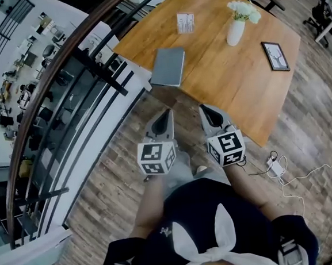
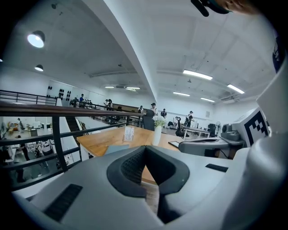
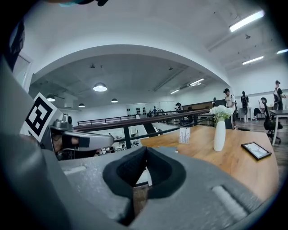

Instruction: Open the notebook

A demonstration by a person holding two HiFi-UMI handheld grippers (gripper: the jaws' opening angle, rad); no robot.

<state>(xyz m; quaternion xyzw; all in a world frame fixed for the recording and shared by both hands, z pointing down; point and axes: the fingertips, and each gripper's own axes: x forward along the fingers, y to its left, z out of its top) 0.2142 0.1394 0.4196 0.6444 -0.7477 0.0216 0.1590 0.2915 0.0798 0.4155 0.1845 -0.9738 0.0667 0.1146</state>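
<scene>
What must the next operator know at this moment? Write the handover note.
Left gripper: shut, empty, held over the floor short of the table.
Right gripper: shut, empty, beside the left one.
Notebook: closed, lying flat near the table edge on the railing side, ahead of the left gripper.
Done: nothing yet; the notebook is untouched.
Left: move in to the table, open the jaws, take the cover and open it.

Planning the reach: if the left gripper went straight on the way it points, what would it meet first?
Likely the grey notebook at the edge of the table, though depth is unclear; nothing nearer shows.
</scene>
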